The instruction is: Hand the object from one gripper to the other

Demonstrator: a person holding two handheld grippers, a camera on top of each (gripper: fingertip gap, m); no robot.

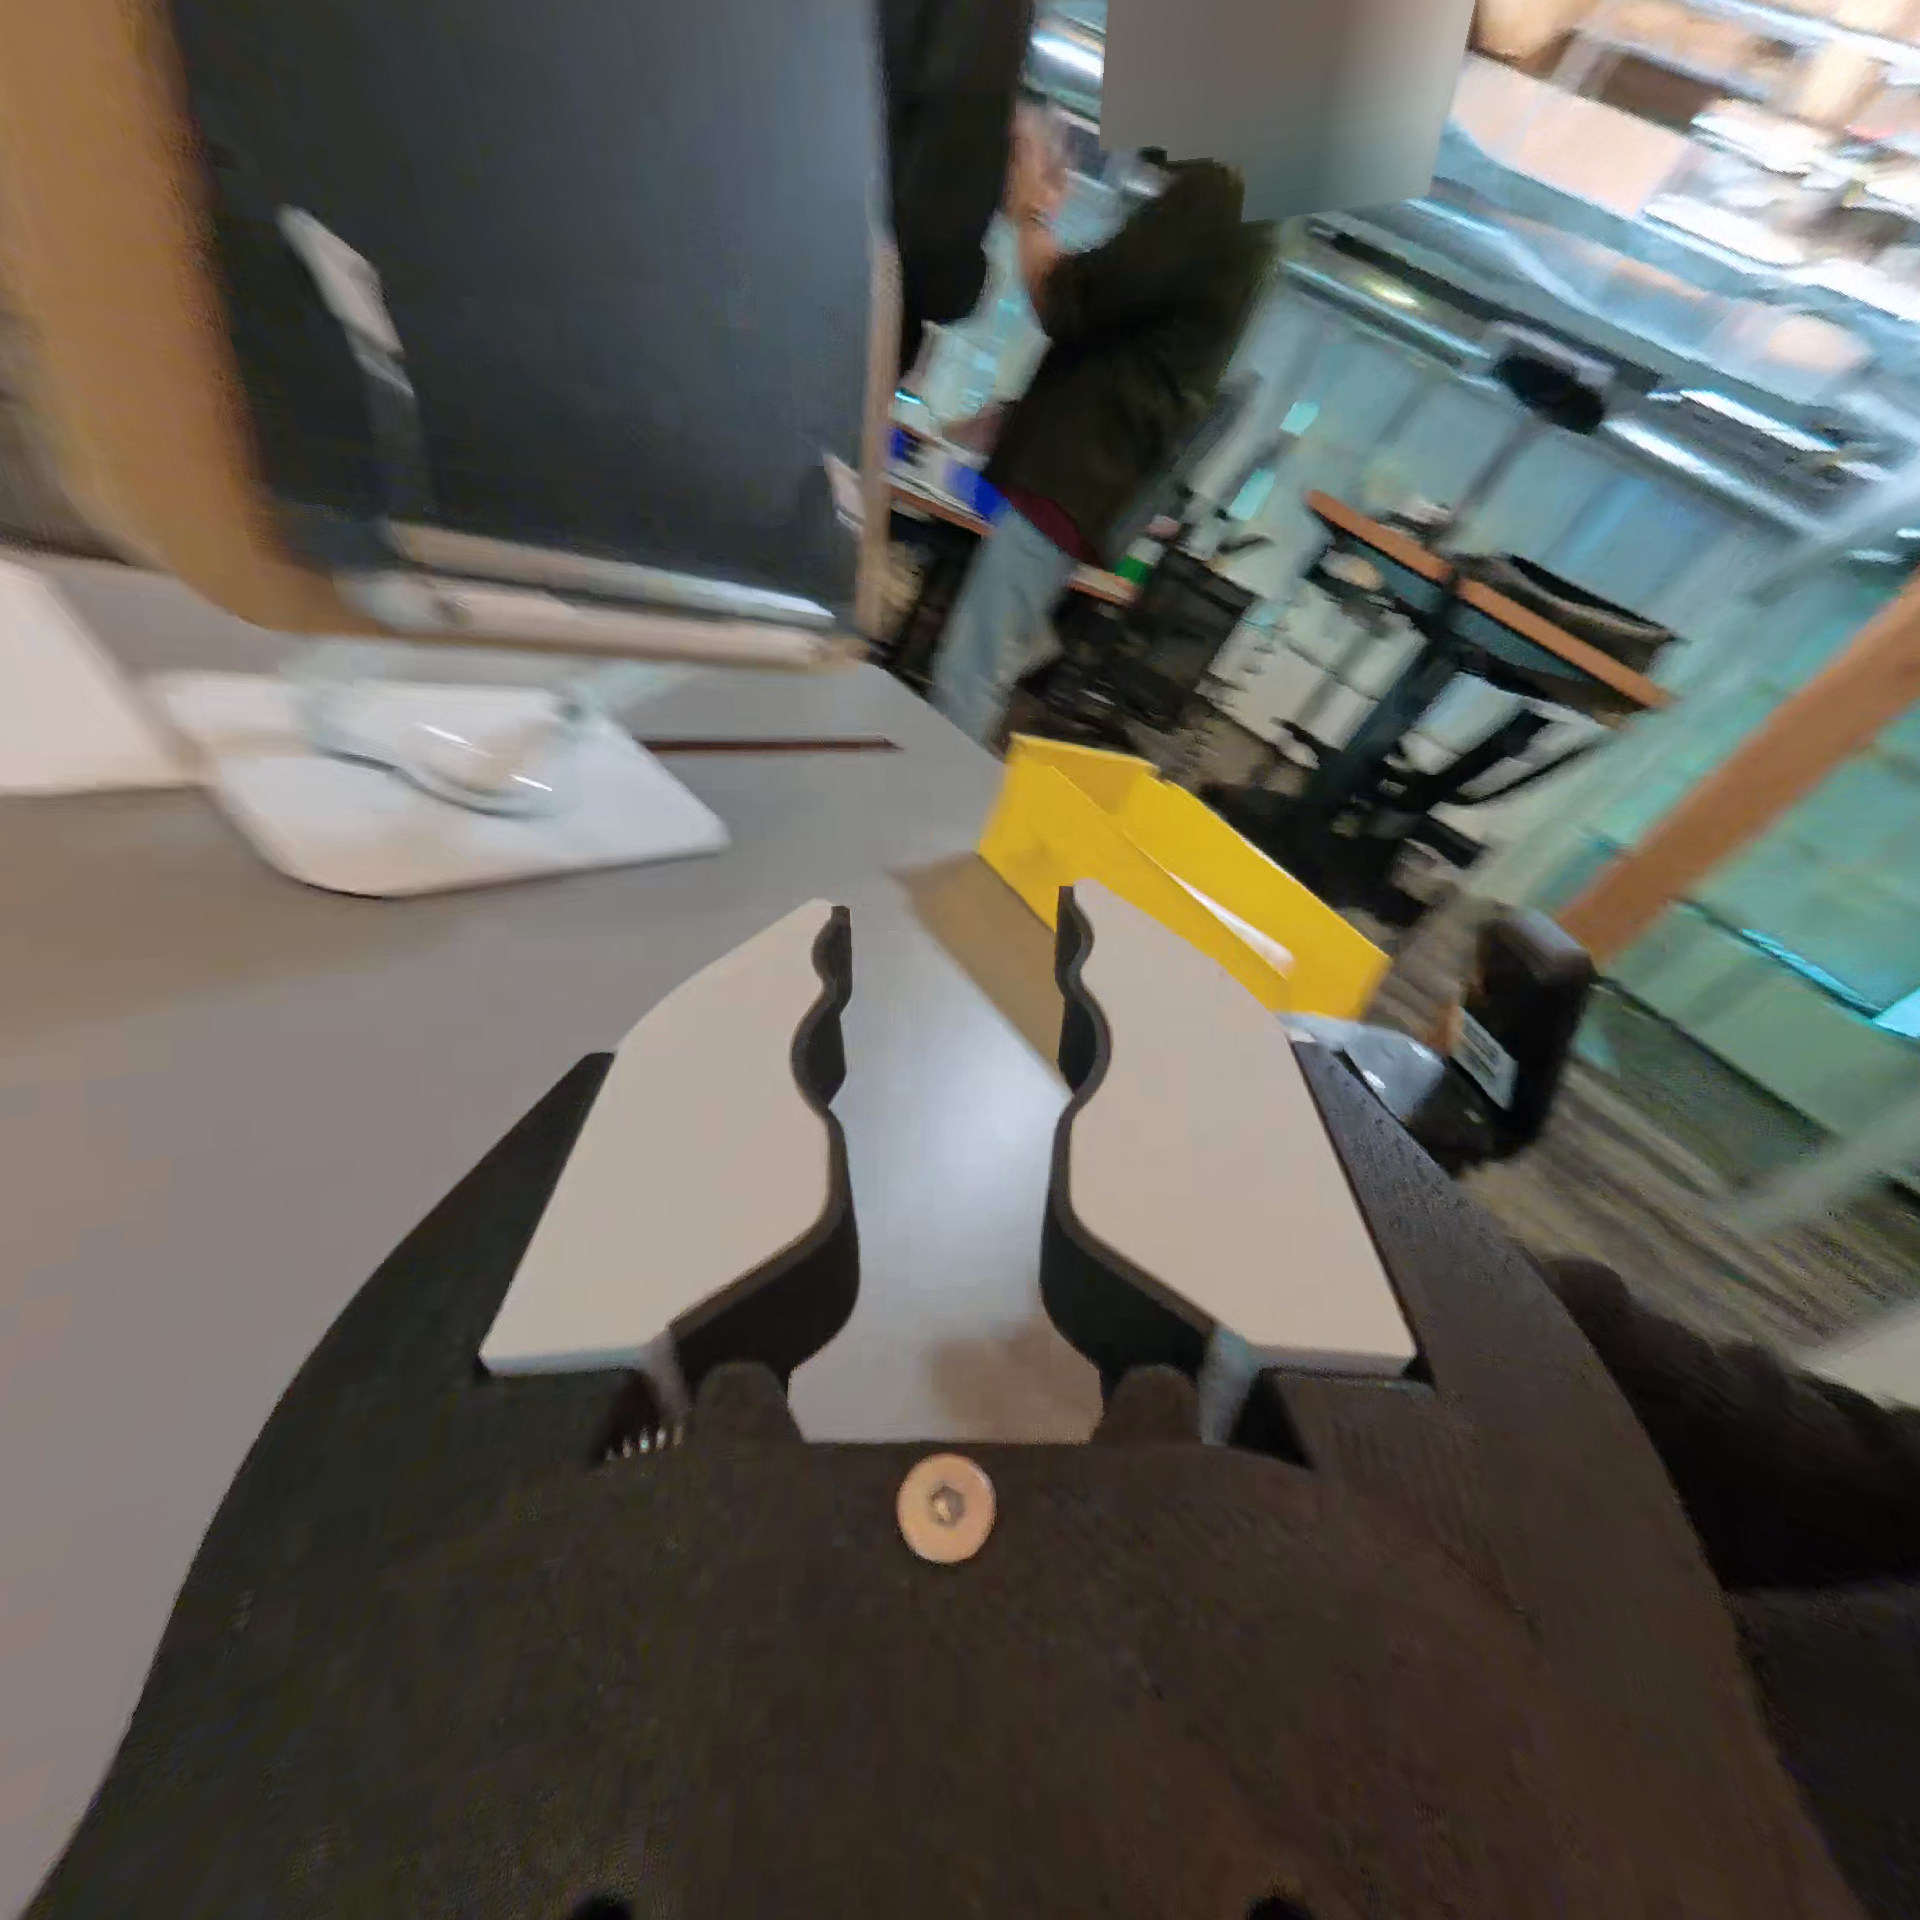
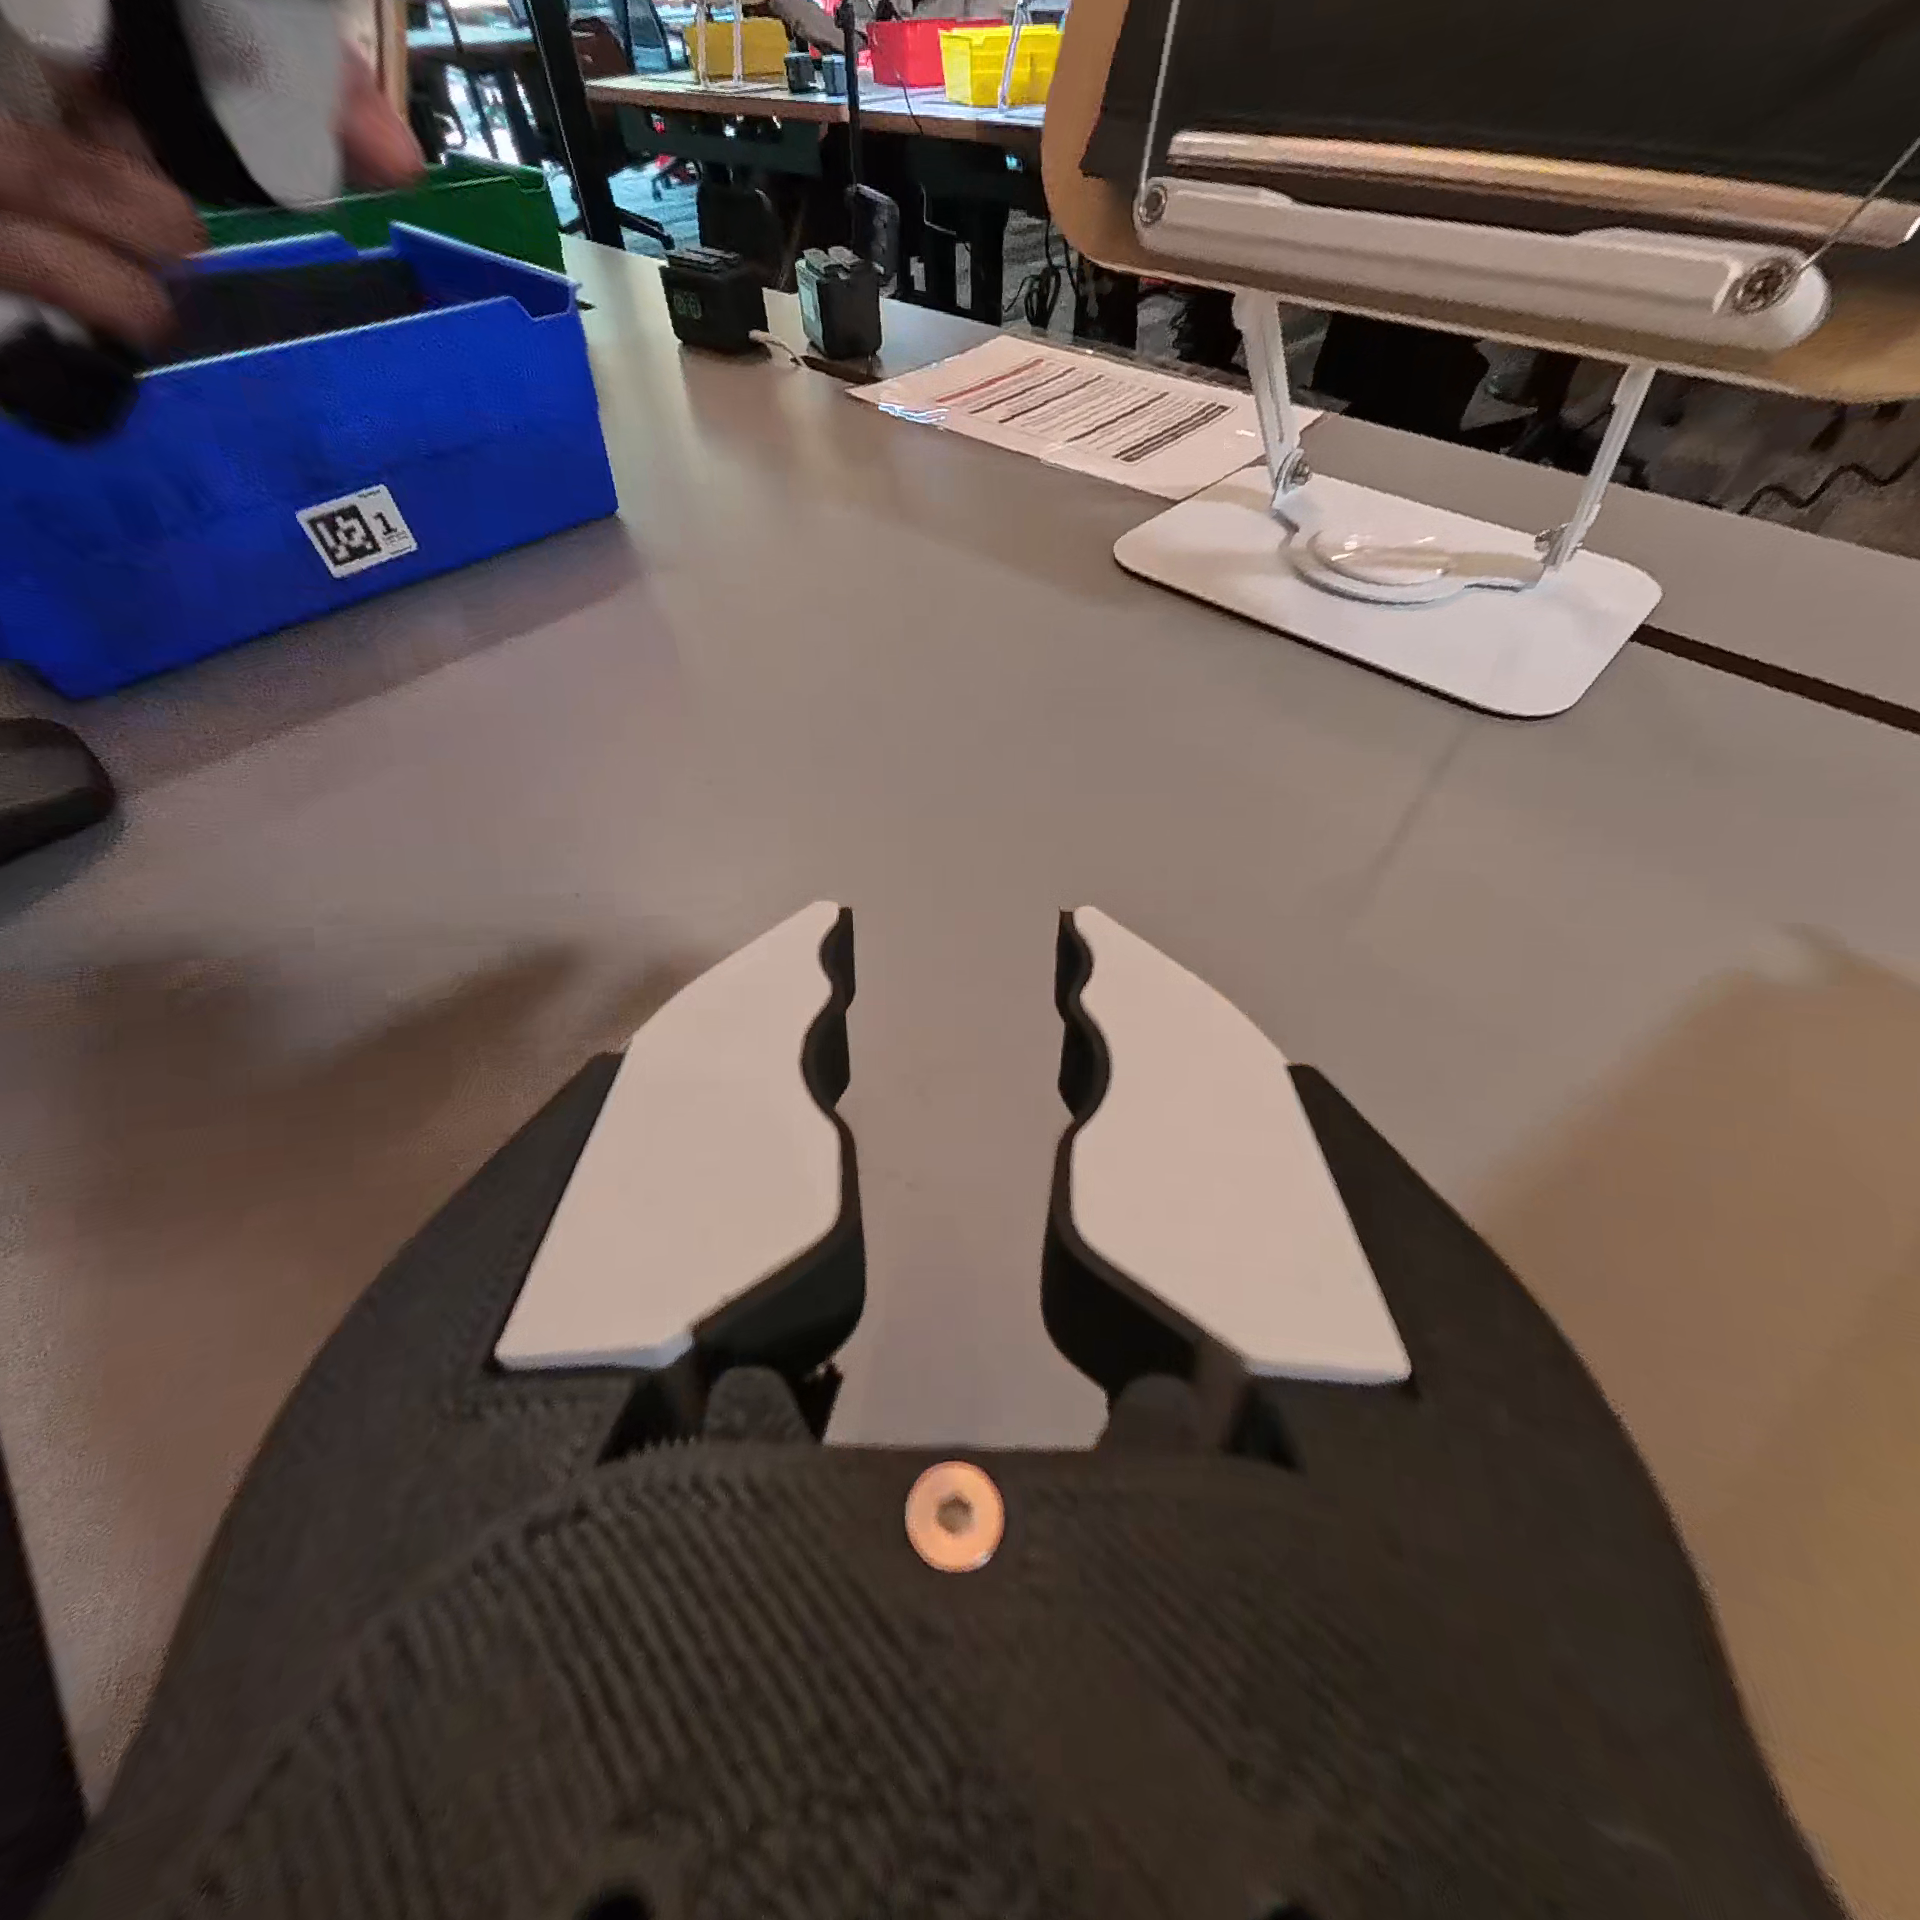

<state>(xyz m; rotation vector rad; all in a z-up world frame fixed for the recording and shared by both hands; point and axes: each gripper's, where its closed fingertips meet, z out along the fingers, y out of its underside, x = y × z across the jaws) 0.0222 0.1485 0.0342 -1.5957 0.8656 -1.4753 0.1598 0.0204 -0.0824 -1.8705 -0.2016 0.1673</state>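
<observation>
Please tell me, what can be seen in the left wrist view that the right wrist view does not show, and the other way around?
Only the left wrist view shows the yellow bin at the table edge and a person standing behind. Only the right wrist view shows the blue bin, a hand over it, and a printed sheet. Both show the white stand, the grey table, and an open, empty gripper: left gripper, right gripper.

White sticker [image 2: 356,531] w/ square code + digit on blue bin [image 2: 187,499] front wall. Printed sheet [image 2: 1081,410], right of bin, past it; lines too blurred to read.
</observation>
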